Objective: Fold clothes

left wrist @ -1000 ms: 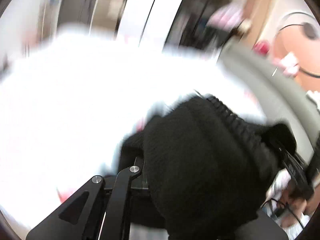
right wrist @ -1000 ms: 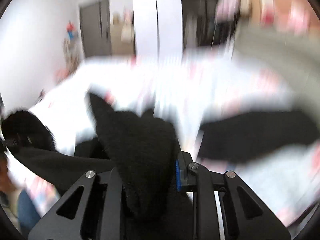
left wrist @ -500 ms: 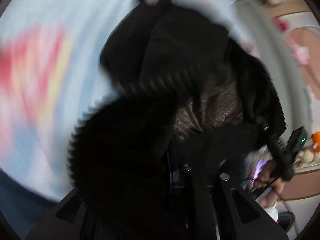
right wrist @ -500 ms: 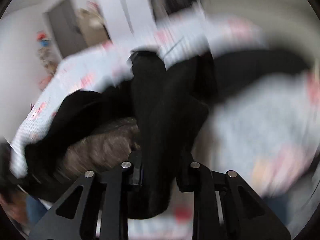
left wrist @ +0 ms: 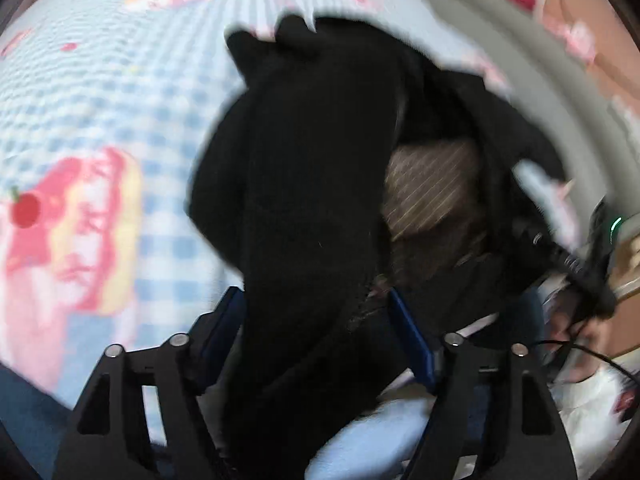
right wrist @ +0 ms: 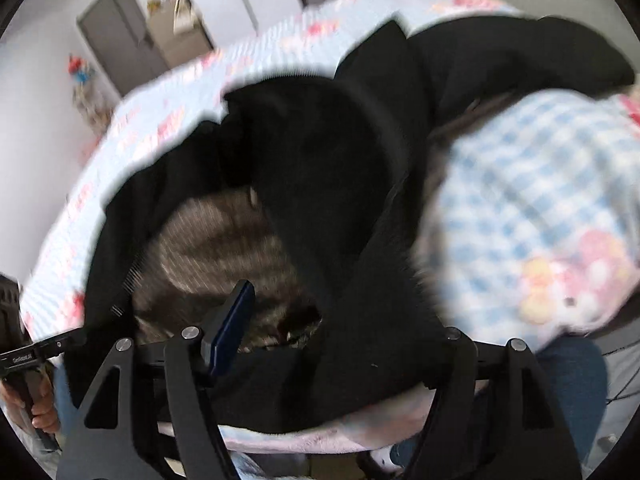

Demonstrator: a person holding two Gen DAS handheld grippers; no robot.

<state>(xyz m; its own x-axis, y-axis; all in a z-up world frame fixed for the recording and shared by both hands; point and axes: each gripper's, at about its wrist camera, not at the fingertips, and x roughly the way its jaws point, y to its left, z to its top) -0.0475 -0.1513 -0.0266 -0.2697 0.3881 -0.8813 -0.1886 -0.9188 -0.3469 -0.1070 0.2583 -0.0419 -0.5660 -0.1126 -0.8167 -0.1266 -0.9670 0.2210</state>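
A black knit garment [left wrist: 312, 168] with a brown striped lining [left wrist: 432, 188] lies crumpled on the bed. My left gripper [left wrist: 320, 332] is open, its blue pads [left wrist: 412, 340] set wide apart with a fold of the black fabric lying loose between them. The same garment [right wrist: 340, 152] and its lining [right wrist: 216, 248] also show in the right wrist view. My right gripper [right wrist: 340, 340] is open there too; its left pad [right wrist: 232, 328] is bare and black fabric covers the right finger.
The bed has a blue-and-white checked sheet [left wrist: 100, 120] with pink prints. A grey padded edge [left wrist: 500, 52] runs along the right. A hand [right wrist: 40, 412] holds the other gripper at the lower left. A dark door [right wrist: 120, 36] stands behind the bed.
Both grippers came down to the bed with the black garment. Their jaws, shut on the fabric before, now stand wide apart and the garment rests on the sheet.
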